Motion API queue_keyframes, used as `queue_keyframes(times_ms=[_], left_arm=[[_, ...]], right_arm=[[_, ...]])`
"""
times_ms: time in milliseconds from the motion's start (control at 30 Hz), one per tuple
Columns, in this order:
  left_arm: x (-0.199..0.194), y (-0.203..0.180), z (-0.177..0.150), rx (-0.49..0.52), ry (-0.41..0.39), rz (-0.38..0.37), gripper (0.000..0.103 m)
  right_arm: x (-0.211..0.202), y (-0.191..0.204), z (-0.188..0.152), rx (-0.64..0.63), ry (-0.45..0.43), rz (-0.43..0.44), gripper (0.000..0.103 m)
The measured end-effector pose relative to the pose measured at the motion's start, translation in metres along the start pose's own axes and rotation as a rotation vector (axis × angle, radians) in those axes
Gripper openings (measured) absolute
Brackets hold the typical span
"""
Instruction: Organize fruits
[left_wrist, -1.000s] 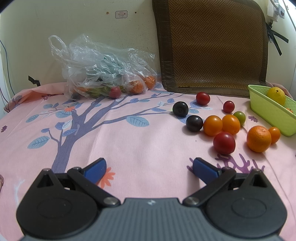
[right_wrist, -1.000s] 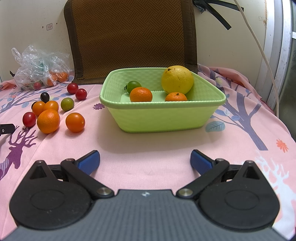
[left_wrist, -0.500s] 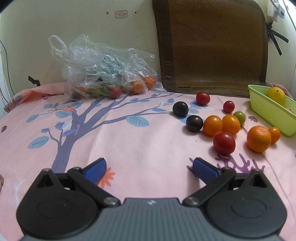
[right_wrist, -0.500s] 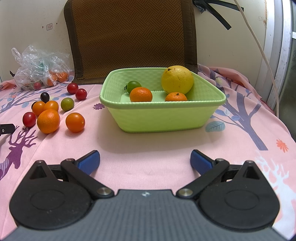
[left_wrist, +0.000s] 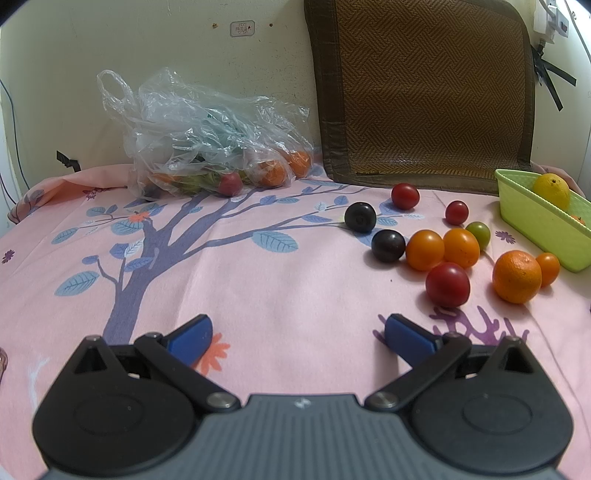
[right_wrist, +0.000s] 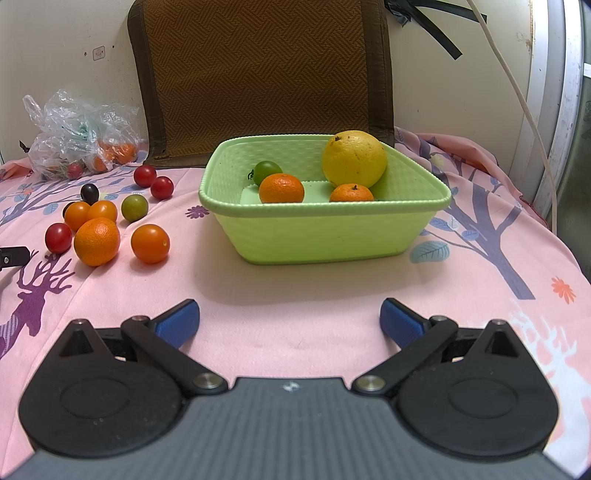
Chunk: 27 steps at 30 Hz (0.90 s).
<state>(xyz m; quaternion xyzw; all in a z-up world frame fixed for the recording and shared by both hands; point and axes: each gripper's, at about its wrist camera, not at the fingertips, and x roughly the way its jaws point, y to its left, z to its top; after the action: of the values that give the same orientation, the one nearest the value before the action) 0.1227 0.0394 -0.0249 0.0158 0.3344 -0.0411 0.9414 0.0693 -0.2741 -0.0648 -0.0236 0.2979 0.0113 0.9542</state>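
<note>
Pink cloth (right_wrist: 295, 295) underneath, spread wide. Green basket (right_wrist: 325, 236) centre, far from the right gripper (right_wrist: 288, 321), holding a yellow citrus (right_wrist: 354, 158), two oranges (right_wrist: 281, 188) and a green tomato (right_wrist: 266, 169). Left of the basket, loose fruit (right_wrist: 96, 240) clustered on the cloth; same cluster (left_wrist: 447, 284) far right of the left gripper (left_wrist: 295, 334). Far left, a plastic bag (left_wrist: 207, 144) with more fruit. Both jaws spread wide, gripping nothing, touching nothing.

Left gripper (left_wrist: 295, 334) low, level, blue-padded jaws spread wide, nothing between. Right gripper (right_wrist: 290, 323) likewise: level, jaws apart, empty.
</note>
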Motion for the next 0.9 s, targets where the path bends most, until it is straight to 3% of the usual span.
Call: queue_keyframes(times_ms=[333,567,767,900], left_arm=[[0.001,0.000,0.000,-0.008,0.000,0.007,0.103],[-0.009,-0.015,-0.003,-0.105,0.038,0.113,0.103],[-0.031,-0.031,-0.019,-0.113,0.036,0.124,0.103],[-0.031,-0.033,-0.019,-0.118,0.036,0.131,0.103]], right_arm=[[0.003,0.001,0.001,0.009,0.002,-0.012,0.103],[-0.008,0.026,-0.007,0.062,-0.003,-0.072,0.103],[-0.038,0.049,-0.032,0.035,-0.026,-0.023,0.103],[-0.035,0.050,-0.029,0.035,-0.024,-0.013,0.103]])
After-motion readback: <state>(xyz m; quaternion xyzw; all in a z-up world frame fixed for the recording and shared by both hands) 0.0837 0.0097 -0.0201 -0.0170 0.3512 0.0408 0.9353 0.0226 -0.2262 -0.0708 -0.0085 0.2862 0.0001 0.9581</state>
